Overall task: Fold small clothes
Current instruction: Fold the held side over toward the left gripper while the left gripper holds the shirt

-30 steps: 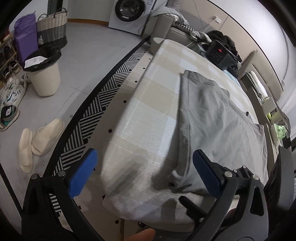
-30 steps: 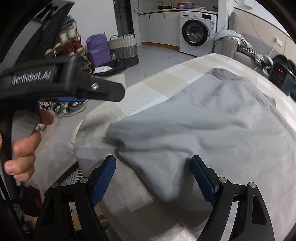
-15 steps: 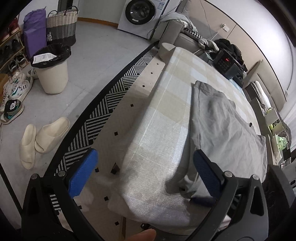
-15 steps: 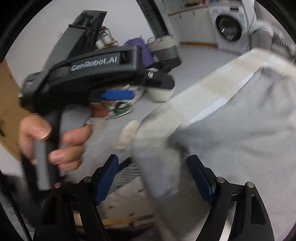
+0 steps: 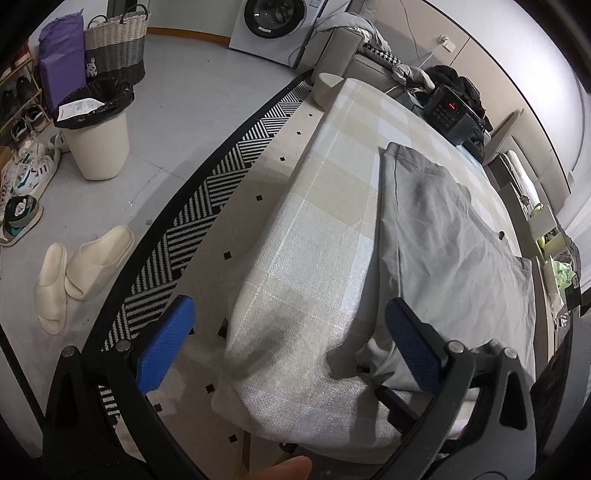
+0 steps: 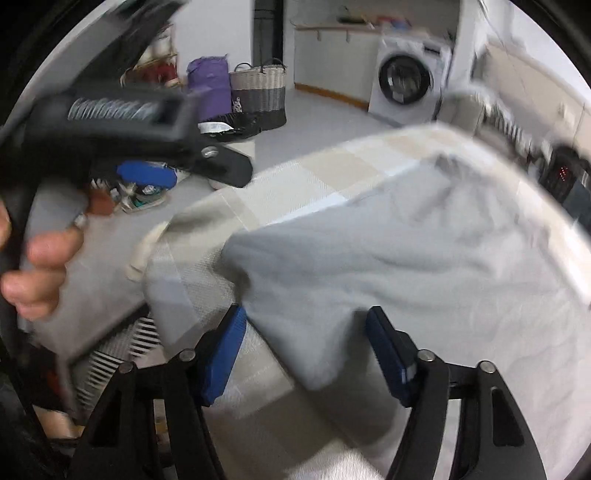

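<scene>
The right gripper (image 6: pixel 304 354) sits at the bottom centre of its own view with its blue pads apart, and the jaws are closing. A corner of the grey garment (image 6: pixel 424 266) hangs down into the gap between them, but the pads do not press on it (the picture is smeared, so any light contact at the right pad cannot be told).

The left gripper (image 5: pixel 291 339) fills the lower part of its view, jaws spread wide and gripping nothing. Between its pads lies the near corner of the checked cloth (image 5: pixel 306 258) that covers the table. Its right pad stands just beside the near edge of the grey garment (image 5: pixel 443 236), which lies spread flat toward the right side of that frame, running from the lower right up to the centre.

In the right wrist view the left gripper appears again at the upper left, blurred, held in a person's hand (image 6: pixel 37 266) at the left edge.

Beyond the table, in the left wrist view, a black-and-white patterned rug (image 5: pixel 207 206) runs diagonally across the floor. A pair of cream slippers (image 5: pixel 77 269) lies at the left, a lined bin (image 5: pixel 99 136) at the upper left, a woven basket (image 5: pixel 116 48) above it, and a washing machine (image 5: pixel 273 26) at the top centre.
</scene>
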### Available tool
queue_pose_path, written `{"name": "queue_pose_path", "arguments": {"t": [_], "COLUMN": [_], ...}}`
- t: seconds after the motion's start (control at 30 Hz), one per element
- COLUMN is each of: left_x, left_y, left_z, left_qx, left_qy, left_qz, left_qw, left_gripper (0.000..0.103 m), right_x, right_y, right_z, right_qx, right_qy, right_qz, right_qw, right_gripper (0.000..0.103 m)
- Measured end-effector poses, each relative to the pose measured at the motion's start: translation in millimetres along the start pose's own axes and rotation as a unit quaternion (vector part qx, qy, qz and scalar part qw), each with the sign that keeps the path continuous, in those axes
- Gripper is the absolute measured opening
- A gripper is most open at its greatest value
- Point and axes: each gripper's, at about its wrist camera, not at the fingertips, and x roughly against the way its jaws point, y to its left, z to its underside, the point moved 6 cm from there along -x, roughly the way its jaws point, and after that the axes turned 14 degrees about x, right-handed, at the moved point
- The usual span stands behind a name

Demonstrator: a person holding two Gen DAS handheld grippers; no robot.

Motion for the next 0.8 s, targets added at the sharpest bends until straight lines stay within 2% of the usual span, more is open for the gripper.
{"name": "queue_pose_path", "arguments": {"t": [0.07,0.17,0.23,0.3,0.37,0.43,0.5,0.53,0.6,0.8], "left_x": [1,7,12,16,15,15,14,10,2,-22], "left_y": [-1,-1,-2,-3,-9,-16,-24,-30,-38,-60], "left_z": [-1,-2,-4,-4,-2,1,4,6,9,24], "left_qx": [0.004,0.002,0.004,0.015,0.035,0.063,0.081,0.089,0.103,0.126], "left_qy": [-0.002,-0.006,-0.014,-0.01,0.019,0.055,0.077,0.093,0.118,0.179], "left_qz": [0.001,0.002,0.008,0.028,0.083,0.147,0.193,0.215,0.234,0.276], "left_qw": [1.0,1.0,0.9999,0.9994,0.9957,0.9856,0.9748,0.968,0.9595,0.9359], "left_gripper": [0.102,0.102,0.102,0.102,0.102,0.101,0.102,0.102,0.101,0.101], "right_x": [-2,-5,-2,6,15,22,26,28,28,46], "right_y": [0,-16,-31,-51,-68,-78,-88,-87,-89,-74], "right_z": [-3,-1,-1,1,4,10,11,8,3,5], "right_qx": [-0.002,-0.035,-0.095,-0.159,-0.203,-0.233,-0.259,-0.261,-0.26,-0.242], "right_qy": [-0.005,-0.011,-0.035,-0.068,-0.087,-0.111,-0.124,-0.127,-0.129,-0.133], "right_qz": [-0.007,-0.009,-0.037,-0.067,-0.081,-0.099,-0.115,-0.117,-0.119,-0.115], "right_qw": [1.0,0.999,0.994,0.983,0.972,0.961,0.951,0.95,0.949,0.954], "right_gripper": [0.029,0.009,0.008,0.008,0.008,0.008,0.008,0.008,0.008,0.008]}}
